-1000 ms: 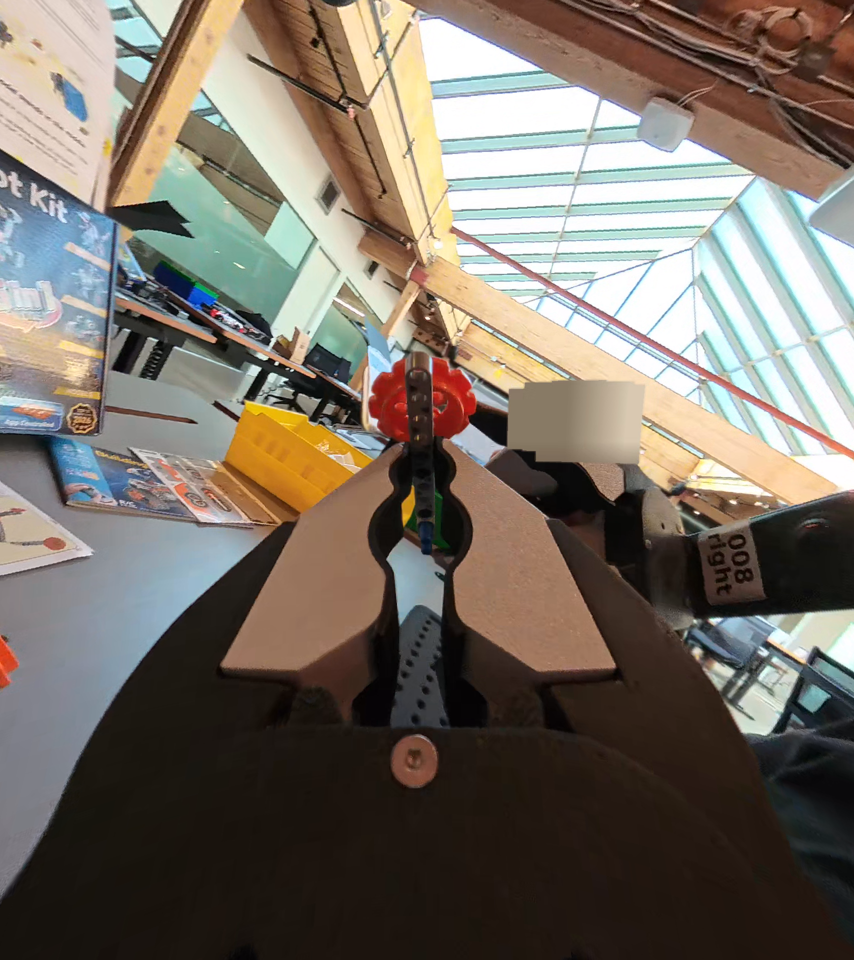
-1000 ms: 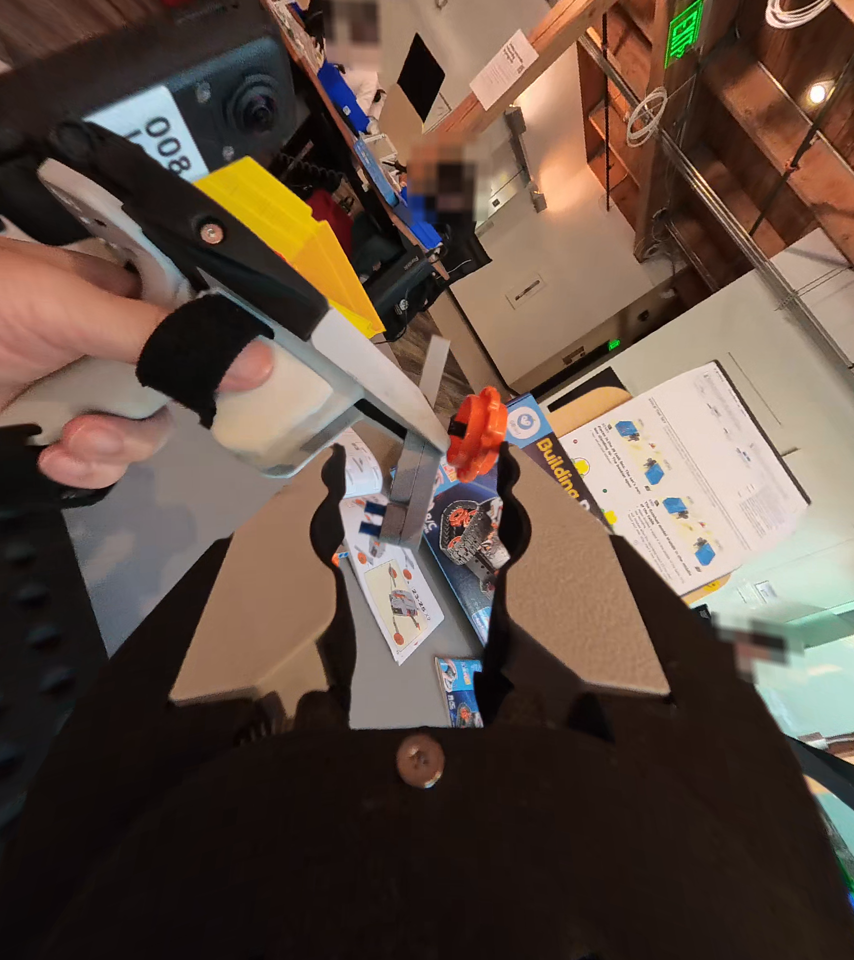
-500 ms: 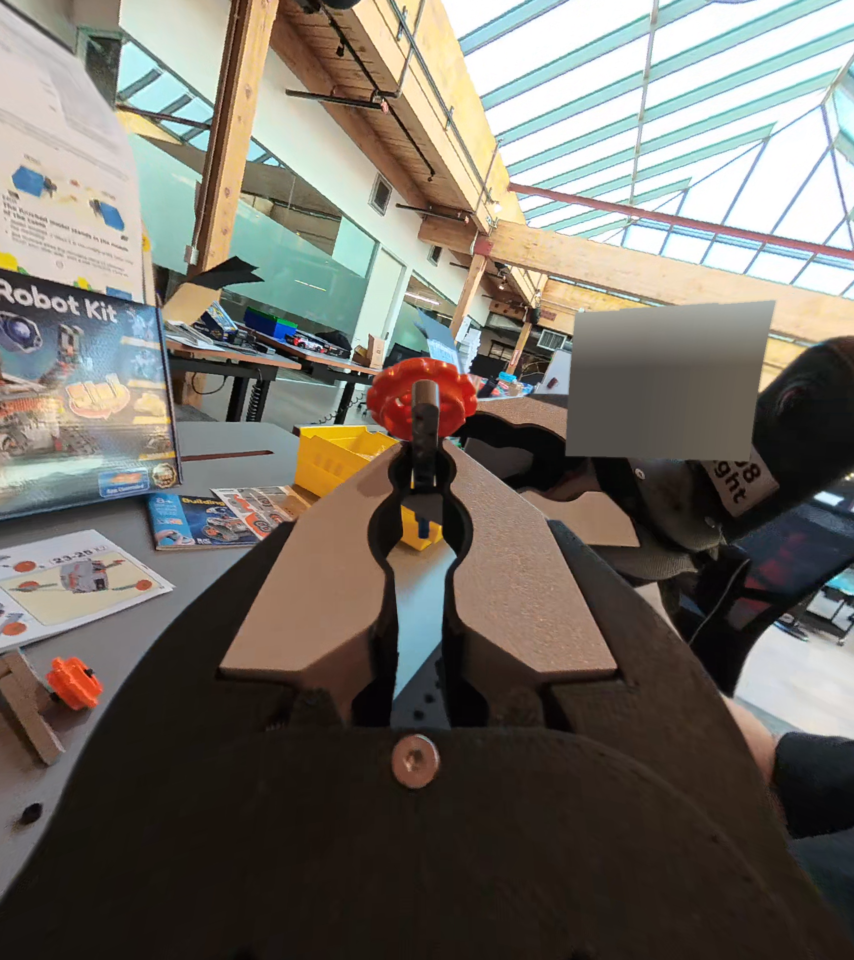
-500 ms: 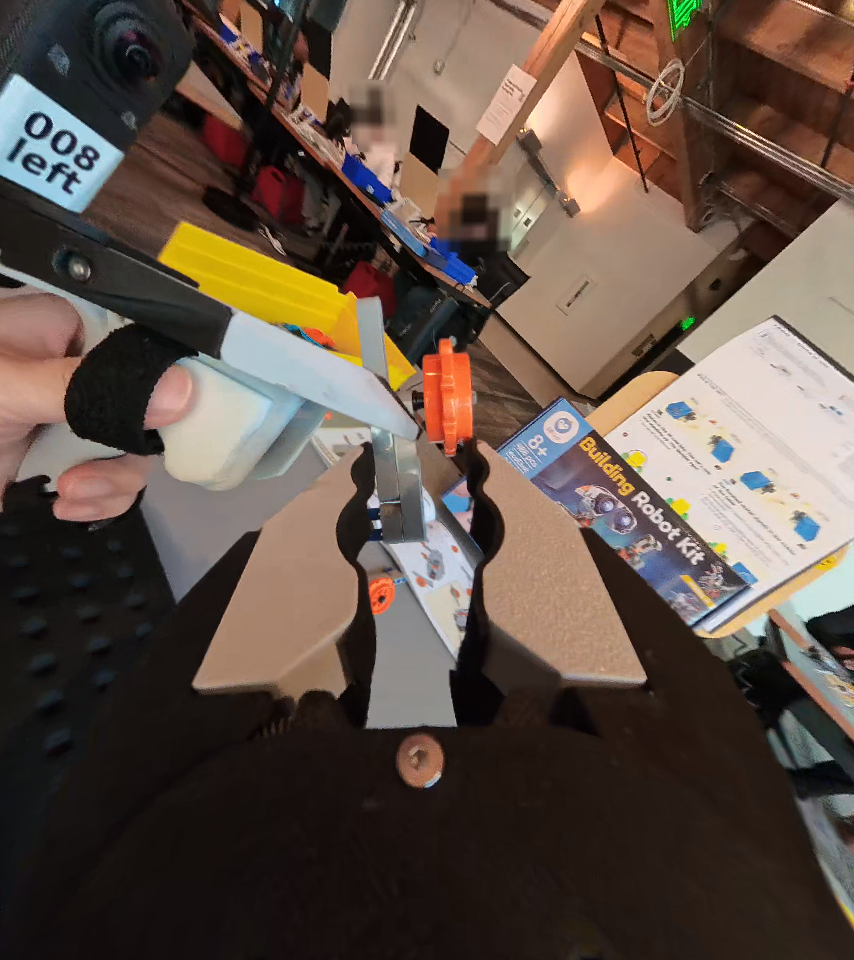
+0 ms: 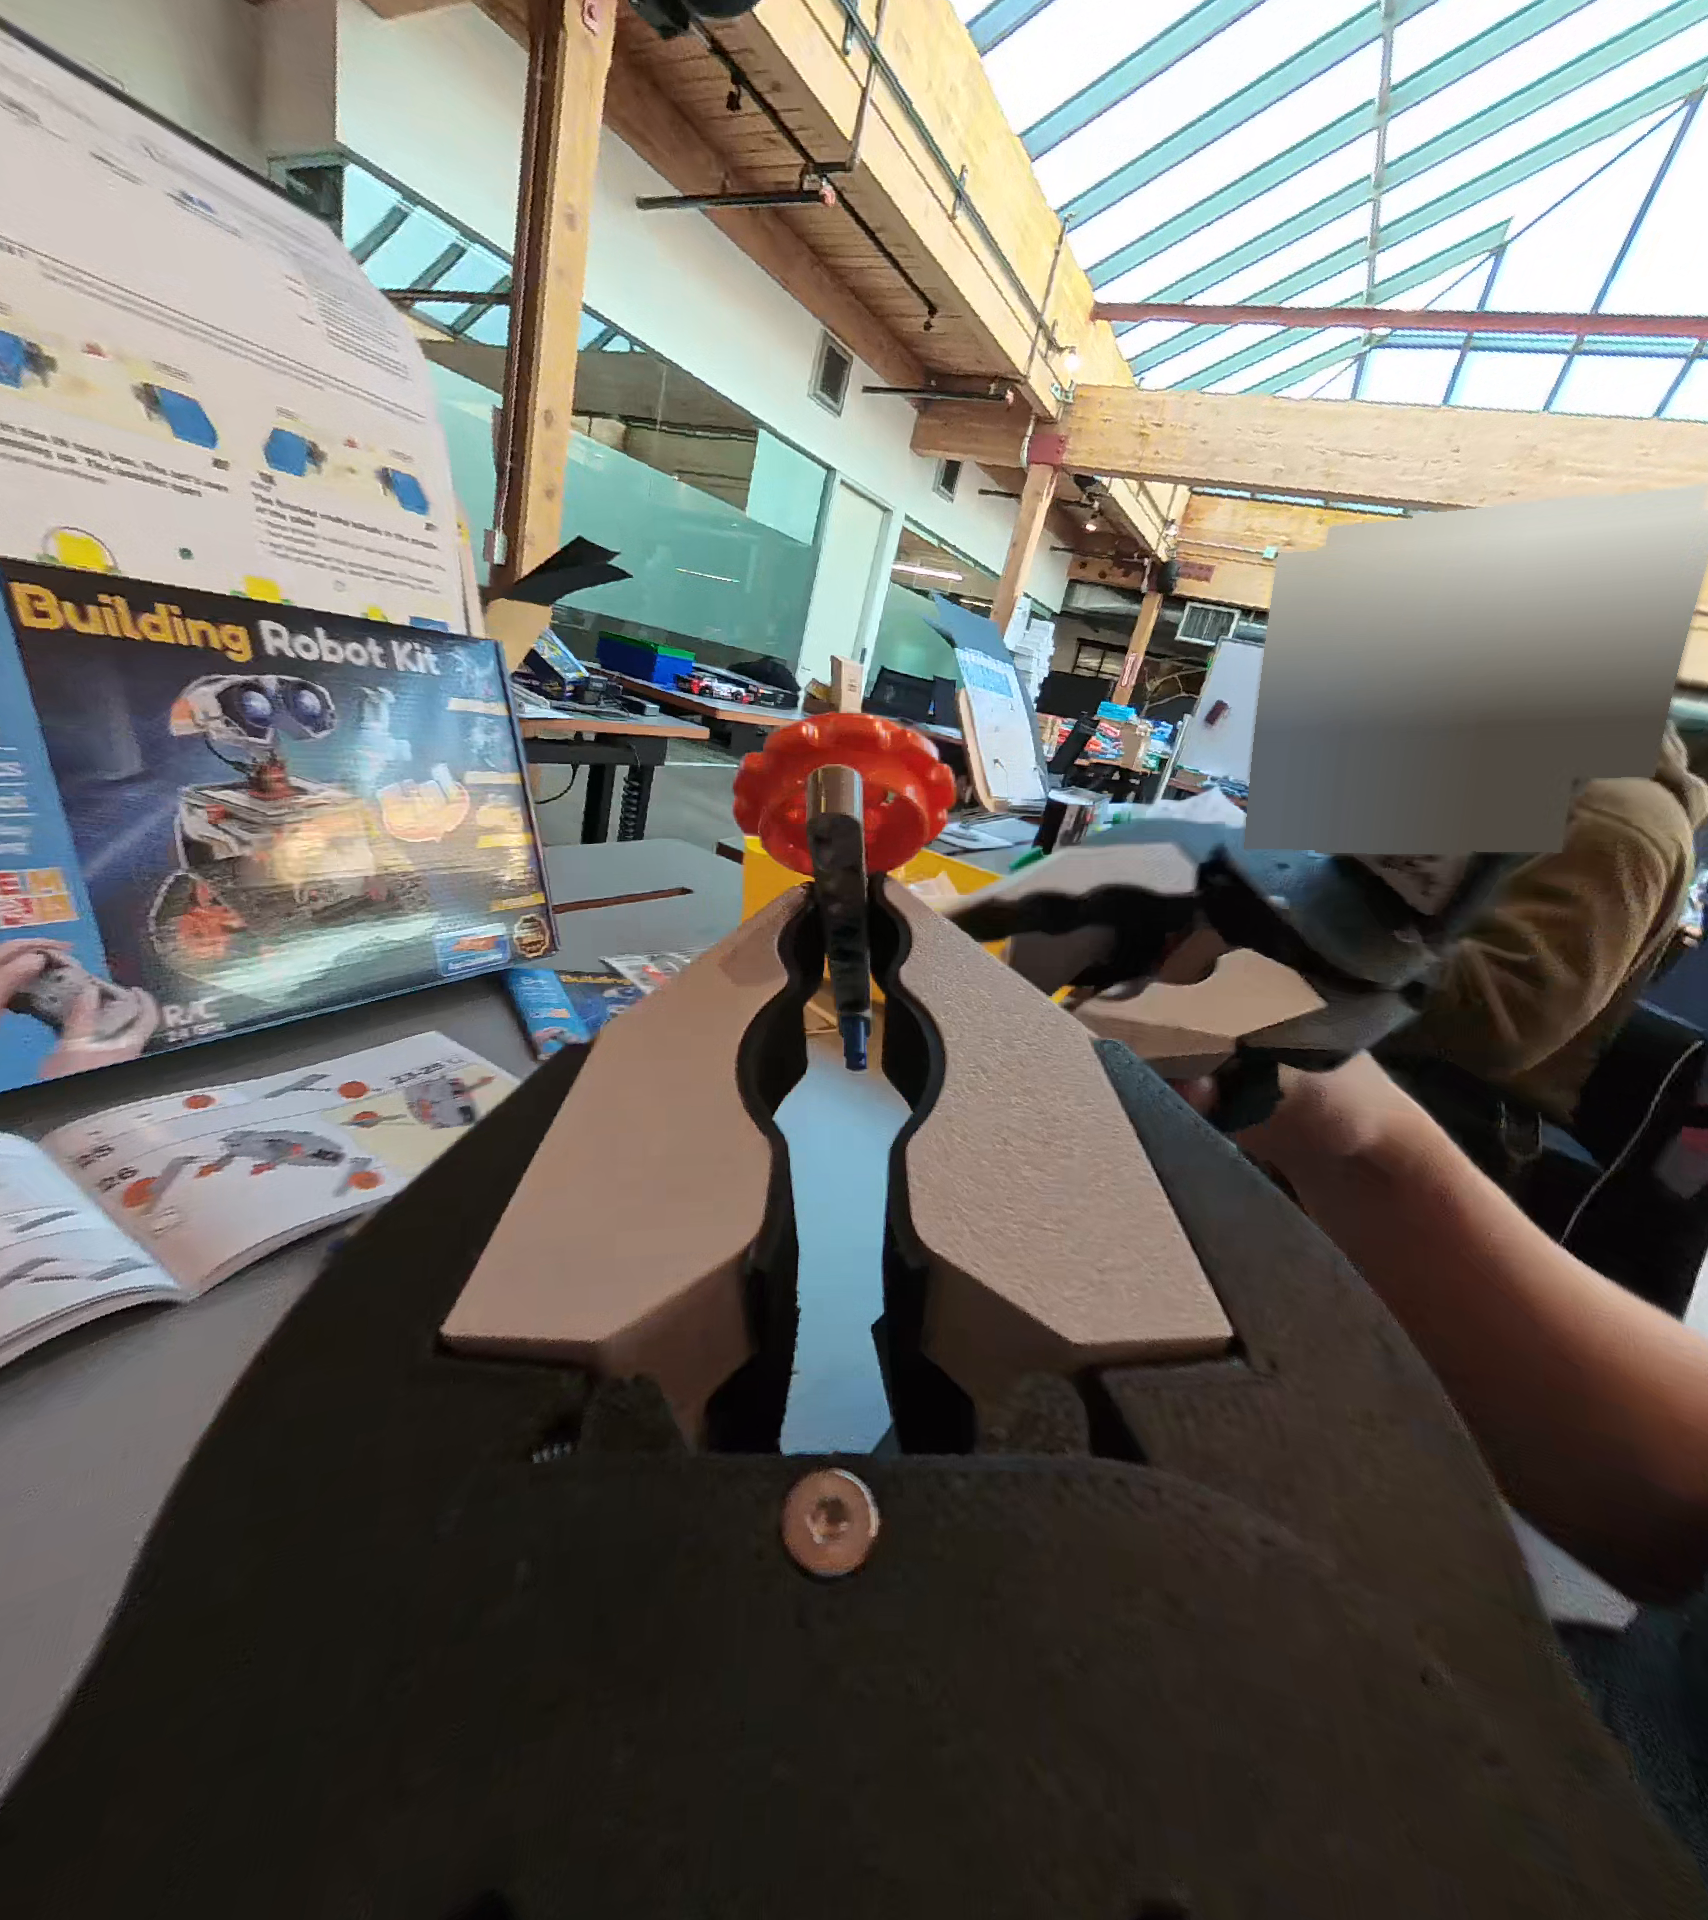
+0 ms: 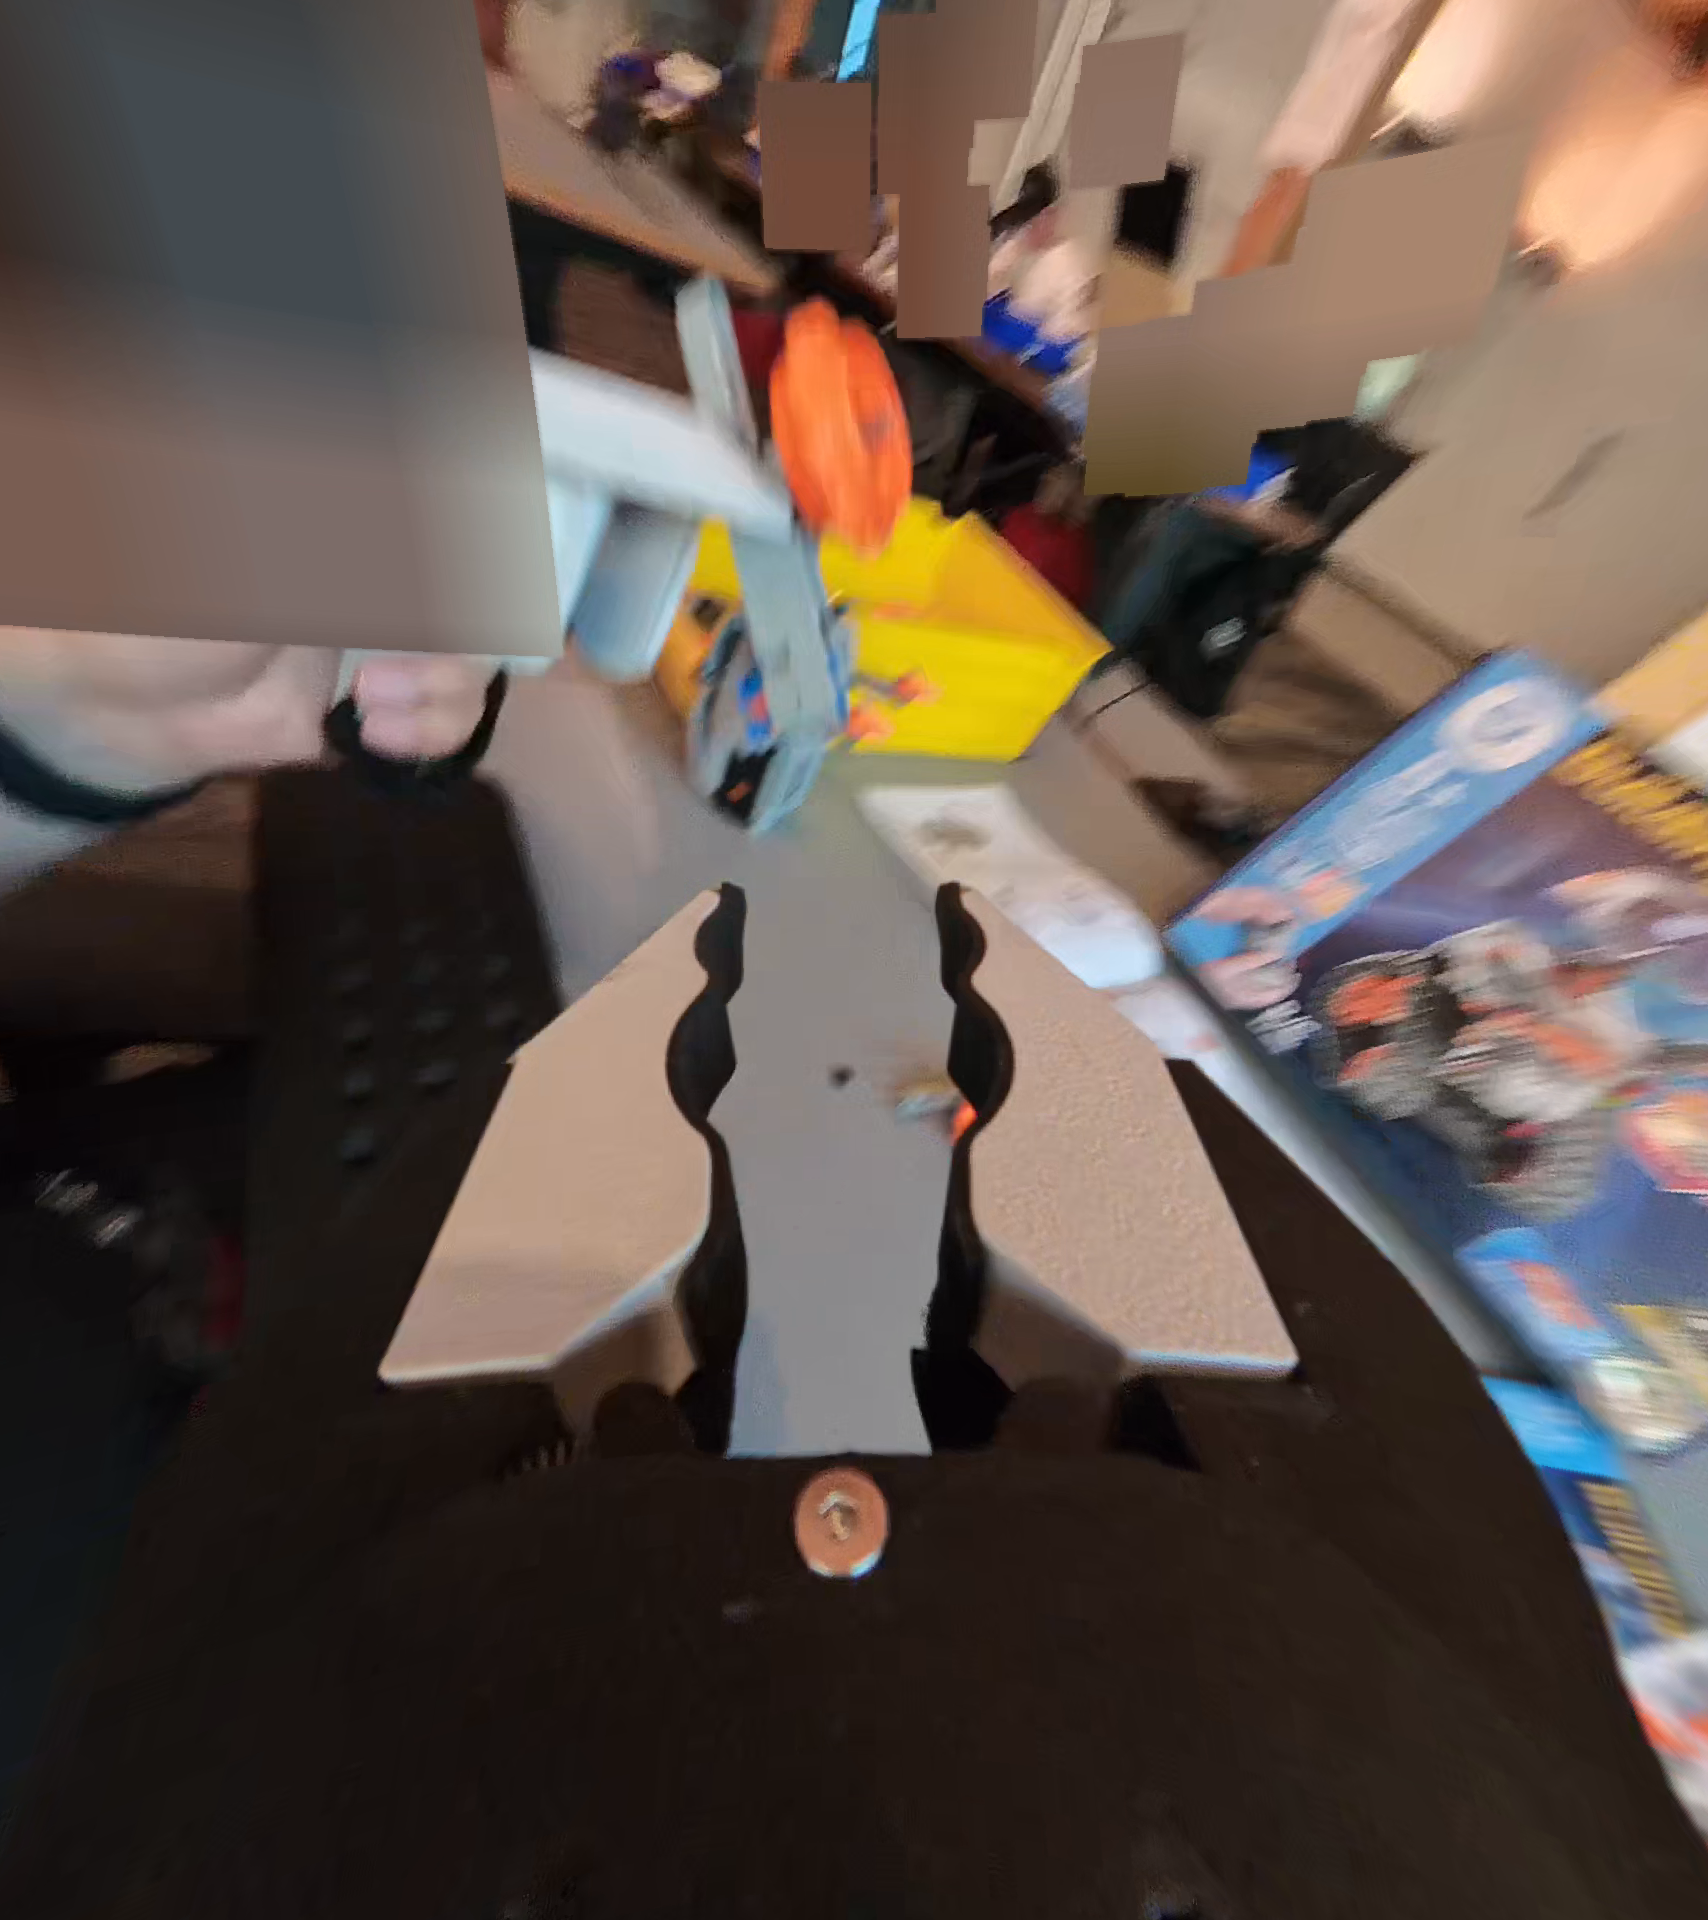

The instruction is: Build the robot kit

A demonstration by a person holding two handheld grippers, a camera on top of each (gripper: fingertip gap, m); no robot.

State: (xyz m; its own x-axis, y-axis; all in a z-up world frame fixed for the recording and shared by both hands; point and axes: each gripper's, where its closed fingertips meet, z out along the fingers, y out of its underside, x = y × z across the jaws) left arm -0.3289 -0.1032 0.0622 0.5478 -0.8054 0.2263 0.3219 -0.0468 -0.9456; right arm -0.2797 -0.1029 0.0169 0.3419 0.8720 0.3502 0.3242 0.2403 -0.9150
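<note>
My left gripper (image 5: 842, 899) is shut on a grey perforated beam (image 5: 837, 883), seen edge-on, with an orange gear wheel (image 5: 845, 795) on its far end and a blue pin (image 5: 855, 1044) at its lower end. My right gripper (image 6: 837, 902) is open and empty above the grey table (image 6: 829, 1195). In the blurred right wrist view the left gripper's fingers (image 6: 652, 457) hold the beam (image 6: 788, 613) with the orange gear (image 6: 839, 421) up ahead. The right gripper (image 5: 1141, 935) also shows in the left wrist view, to the right of the gear and apart from it.
A blue robot kit box (image 5: 206, 821) stands at the back with an instruction sheet (image 5: 154, 343) behind it. An open booklet (image 5: 154, 1184) lies on the table. A yellow bin (image 6: 943, 634) sits farther back. Small loose parts (image 6: 923, 1096) lie on the table under the right gripper. The tips of one gripper are about 7 cm away from the tips of the other.
My right gripper has drawn back from the beam and gear and swung down toward the table, opening a little wider. My left gripper has tilted down with the beam still held.
</note>
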